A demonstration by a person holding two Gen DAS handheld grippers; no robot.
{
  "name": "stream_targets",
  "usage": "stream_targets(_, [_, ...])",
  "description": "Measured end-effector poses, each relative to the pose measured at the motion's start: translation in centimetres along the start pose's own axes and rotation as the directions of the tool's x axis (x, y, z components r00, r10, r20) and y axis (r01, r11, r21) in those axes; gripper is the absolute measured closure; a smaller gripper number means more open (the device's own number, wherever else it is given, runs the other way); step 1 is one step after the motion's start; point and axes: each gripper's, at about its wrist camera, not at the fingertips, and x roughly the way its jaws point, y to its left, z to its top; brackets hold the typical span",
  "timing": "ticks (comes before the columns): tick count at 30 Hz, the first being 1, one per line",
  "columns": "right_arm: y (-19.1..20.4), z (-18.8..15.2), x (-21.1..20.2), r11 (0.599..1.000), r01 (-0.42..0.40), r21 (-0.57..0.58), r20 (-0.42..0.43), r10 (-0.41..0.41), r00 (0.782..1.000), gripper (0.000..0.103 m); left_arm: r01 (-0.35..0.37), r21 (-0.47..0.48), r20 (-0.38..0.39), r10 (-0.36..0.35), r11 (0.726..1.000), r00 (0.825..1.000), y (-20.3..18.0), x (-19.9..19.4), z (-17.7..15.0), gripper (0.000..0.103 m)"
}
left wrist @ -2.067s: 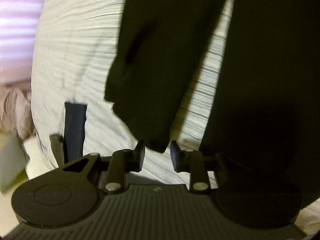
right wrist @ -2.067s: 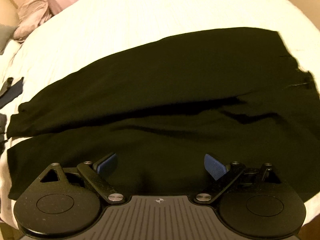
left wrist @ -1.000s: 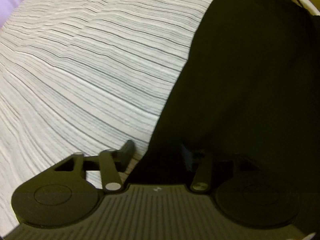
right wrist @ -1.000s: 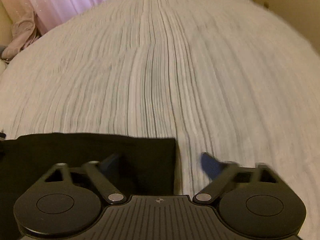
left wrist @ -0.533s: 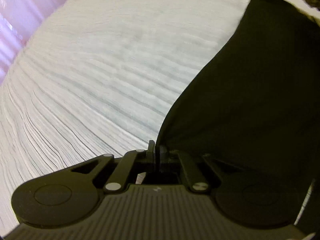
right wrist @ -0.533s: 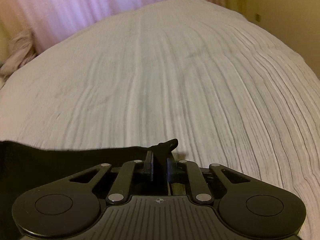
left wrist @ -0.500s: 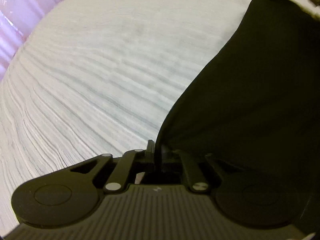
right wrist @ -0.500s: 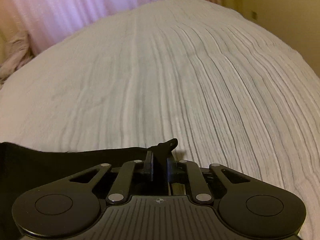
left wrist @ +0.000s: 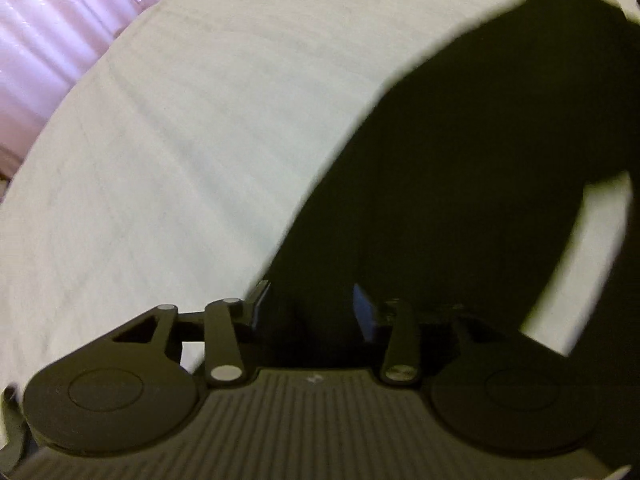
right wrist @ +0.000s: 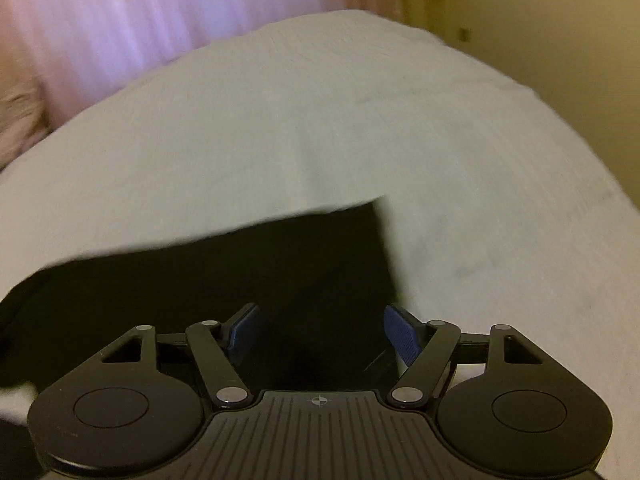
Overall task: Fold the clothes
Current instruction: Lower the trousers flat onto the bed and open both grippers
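Note:
A black garment (left wrist: 460, 168) lies on the white bed, filling the right half of the left wrist view; its edge runs diagonally to the upper right. My left gripper (left wrist: 310, 306) is open, its blue-padded fingers spread over the garment's near edge. In the right wrist view, a squared corner of the same black garment (right wrist: 248, 276) lies flat just ahead of my right gripper (right wrist: 322, 330), which is open with blue pads (right wrist: 402, 336) apart over the cloth. Both views are motion-blurred.
The white ribbed bedspread (right wrist: 460, 152) stretches ahead and to both sides. Pink curtains (right wrist: 140, 28) hang behind the bed, also curtains (left wrist: 44, 60) at the upper left. A yellowish wall (right wrist: 552, 20) stands at the right. A pinkish bundle (right wrist: 16, 120) sits at far left.
Both grippers were shut on the garment's edge half a second ago; both have opened and pulled back. The black cloth now lies flat on the bed.

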Motion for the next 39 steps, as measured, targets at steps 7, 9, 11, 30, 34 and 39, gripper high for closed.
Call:
stream_targets(7, [12.7, -9.1, -2.2, 0.981, -0.171, -0.095, -0.116, 0.159, 0.98, 0.031, -0.088, 0.275, -0.124, 0.126, 0.957, 0.984, -1.8, -3.4, -14.7, 0.061])
stream_targets(9, [15.2, -10.4, -1.6, 0.975, -0.195, -0.107, -0.149, 0.178, 0.973, 0.031, -0.122, 0.347, -0.14, 0.18, 0.93, 0.974, -2.2, -3.1, -17.9, 0.058])
stream_targets(11, [17.9, -11.5, -1.3, 0.97, -0.215, -0.117, -0.175, 0.193, 0.965, 0.031, -0.153, 0.412, -0.132, 0.226, 0.898, 0.965, -2.2, -2.5, -20.3, 0.057])
stream_targets(30, [30.2, -13.8, -2.9, 0.958, -0.178, -0.226, -0.194, 0.135, 0.972, 0.031, -0.15, 0.39, -0.14, 0.22, 0.908, 0.965, 1.9, -4.0, -27.2, 0.09])
stream_targets(34, [30.6, -14.2, -3.2, 0.959, -0.165, -0.233, -0.196, 0.12, 0.973, 0.031, -0.189, 0.212, -0.172, 0.226, 0.959, 0.959, 5.6, -4.7, -27.7, 0.065])
stream_targets(39, [30.2, -15.1, -3.5, 0.965, -0.129, -0.23, -0.199, 0.084, 0.976, 0.031, -0.185, -0.248, -0.135, 0.155, 0.951, 0.979, 14.6, -4.3, -26.3, 0.058])
